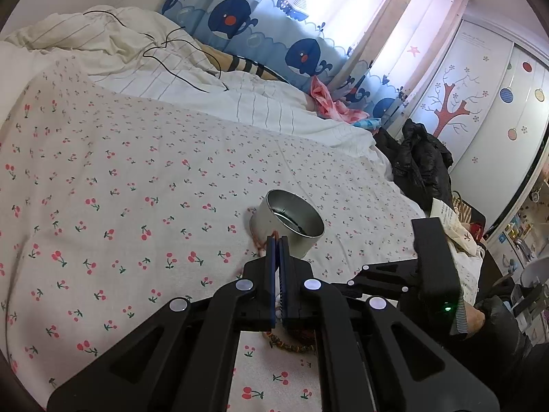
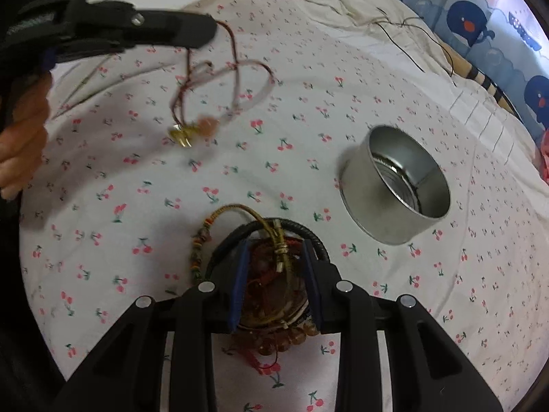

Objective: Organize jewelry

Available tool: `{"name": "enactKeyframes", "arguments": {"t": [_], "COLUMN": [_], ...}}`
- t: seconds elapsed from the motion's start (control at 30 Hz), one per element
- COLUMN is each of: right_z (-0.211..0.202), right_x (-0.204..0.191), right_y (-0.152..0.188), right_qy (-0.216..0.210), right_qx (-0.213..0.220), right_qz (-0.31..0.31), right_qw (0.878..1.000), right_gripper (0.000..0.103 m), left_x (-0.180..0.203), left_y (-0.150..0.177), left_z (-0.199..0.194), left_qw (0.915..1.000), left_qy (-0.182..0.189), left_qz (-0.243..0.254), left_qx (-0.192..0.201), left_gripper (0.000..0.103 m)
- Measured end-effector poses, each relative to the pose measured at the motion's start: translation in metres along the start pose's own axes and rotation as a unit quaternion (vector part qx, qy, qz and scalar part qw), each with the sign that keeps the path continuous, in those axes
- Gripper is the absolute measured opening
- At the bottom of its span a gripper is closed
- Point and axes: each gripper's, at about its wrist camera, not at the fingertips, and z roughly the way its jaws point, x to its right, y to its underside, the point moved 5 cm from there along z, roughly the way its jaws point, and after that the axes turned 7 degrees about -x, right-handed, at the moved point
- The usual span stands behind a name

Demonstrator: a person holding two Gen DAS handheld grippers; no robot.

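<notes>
A round silver tin (image 2: pixel 394 185) stands open on the cherry-print bedsheet (image 2: pixel 137 206); it also shows in the left wrist view (image 1: pixel 286 221). My left gripper (image 1: pixel 277 238) is shut on a red string bracelet (image 2: pixel 219 99) with gold and pink charms, held in the air left of the tin. In the right wrist view the left gripper (image 2: pixel 209 31) is at the upper left. My right gripper (image 2: pixel 276 250) is open, its fingers on either side of a pile of bracelets and beads (image 2: pixel 271 292) on the sheet, near the tin.
A rumpled white duvet (image 1: pixel 144 55) with a black cable (image 1: pixel 178 65) lies at the far side of the bed. A whale-print curtain (image 1: pixel 260 31), dark clothing (image 1: pixel 422 161) and a wardrobe (image 1: pixel 480 103) stand beyond the bed's right edge.
</notes>
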Motion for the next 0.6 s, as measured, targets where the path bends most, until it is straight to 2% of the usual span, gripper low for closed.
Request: {"name": "enactKeyframes", "arguments": {"t": [0.03,0.07,0.1,0.17,0.37,0.53,0.6], "right_z": [0.001,0.001,0.002,-0.003,-0.036,-0.067,-0.074], "right_x": [-0.001,-0.001,-0.002,-0.001,0.011,0.046,0.059], "right_y": [-0.001,0.0,0.001,0.002,0.001,-0.003,-0.004], "right_qy": [-0.001,0.001,0.003,0.0,-0.035,-0.074,-0.079], "right_qx": [0.001,0.003,0.002,0.013,0.079,0.154,0.17], "right_qz": [0.001,0.001,0.002,0.011,0.076,0.162,0.187], "right_qw": [1.0,1.0,1.0,1.0,0.993,0.972,0.964], "right_gripper": [0.031,0.018,0.011,0.009,0.009,0.009,0.009], "left_x": [0.0,0.001,0.001,0.001,0.005,0.017,0.025], "left_y": [0.0,0.0,0.0,0.0,0.001,0.0,-0.003], "left_z": [0.0,0.0,0.0,0.0,0.001,0.004,0.008], "left_qw": [1.0,1.0,1.0,1.0,1.0,0.9995,0.999], "left_qy": [0.0,0.0,0.0,0.0,0.004,0.016,0.021], "left_qz": [0.0,0.0,-0.001,-0.002,0.006,0.025,0.036], "left_qx": [0.0,0.0,0.001,0.0,-0.001,-0.006,-0.013], "left_gripper": [0.002,0.002,0.002,0.002,0.002,0.002,0.002]}}
